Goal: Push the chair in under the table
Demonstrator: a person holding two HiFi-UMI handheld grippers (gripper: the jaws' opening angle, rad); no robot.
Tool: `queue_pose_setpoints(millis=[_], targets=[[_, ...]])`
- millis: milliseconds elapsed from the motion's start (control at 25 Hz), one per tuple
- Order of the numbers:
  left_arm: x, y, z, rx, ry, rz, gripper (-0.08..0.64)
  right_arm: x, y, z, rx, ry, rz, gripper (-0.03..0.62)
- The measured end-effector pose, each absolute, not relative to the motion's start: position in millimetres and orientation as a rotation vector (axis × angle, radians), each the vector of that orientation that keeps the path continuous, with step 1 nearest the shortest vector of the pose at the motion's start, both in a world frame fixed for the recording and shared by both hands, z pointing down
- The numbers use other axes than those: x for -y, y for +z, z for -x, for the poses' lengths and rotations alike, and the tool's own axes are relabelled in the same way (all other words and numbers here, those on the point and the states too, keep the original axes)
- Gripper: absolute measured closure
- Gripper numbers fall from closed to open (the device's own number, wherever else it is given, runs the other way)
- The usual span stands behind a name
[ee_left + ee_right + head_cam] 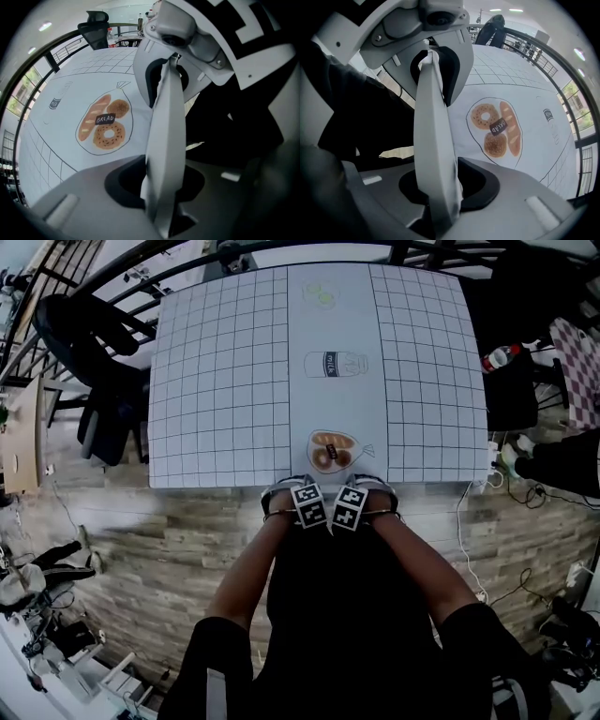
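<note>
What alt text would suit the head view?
From above, a person's arms hold the left gripper and right gripper side by side at the near edge of a table with a gridded cloth and a bread drawing. A dark shape, possibly the chair, fills the space between the arms.

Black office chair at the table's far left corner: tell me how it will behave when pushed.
The black office chair probably feels heavy: it is bulky, with armrests and a headrest. That tall back suggests a high push could tilt it. The plank floor looks smooth, so it likely slides readily; its base is unclear.
</note>
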State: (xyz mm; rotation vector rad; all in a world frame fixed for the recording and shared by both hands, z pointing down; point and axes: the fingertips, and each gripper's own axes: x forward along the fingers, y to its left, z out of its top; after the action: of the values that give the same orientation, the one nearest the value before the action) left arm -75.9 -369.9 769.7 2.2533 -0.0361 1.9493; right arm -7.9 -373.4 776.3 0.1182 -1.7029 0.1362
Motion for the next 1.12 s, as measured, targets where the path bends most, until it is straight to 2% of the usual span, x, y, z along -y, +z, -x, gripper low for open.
queue_pose_setpoints(millis=[160,360,600,760,840,920,1120], targets=[[369,769,76,0.031,1.915,-2.258,0.448,369,774,7,1.702,0.115,-0.046,0.502],[370,764,72,0.030,1.857,-2.267,0.444,368,760,15,1.744,0.137,-0.062,0.465],[374,735,64,0.164,1.609,-2.315,0.375,364,729,16,1.805,0.097,-0.139,0.453],[379,723,64,0.300,1.549,-2.355,0.320,367,706,8,1.862,0.263,-0.264,0.446],[380,717,65,0.349,1.530,-2.356,0.318,374,695,7,1.919,0.337,-0.335,0.446],[380,704,59,0.378,1.407,-2.350,0.346,385,684,-1,1.951,0.354,-0.409,0.446],[384,654,50,0.534,1.000,-2.348,0.357,404,656,-33,1.944,0.242,-0.616,0.468]])
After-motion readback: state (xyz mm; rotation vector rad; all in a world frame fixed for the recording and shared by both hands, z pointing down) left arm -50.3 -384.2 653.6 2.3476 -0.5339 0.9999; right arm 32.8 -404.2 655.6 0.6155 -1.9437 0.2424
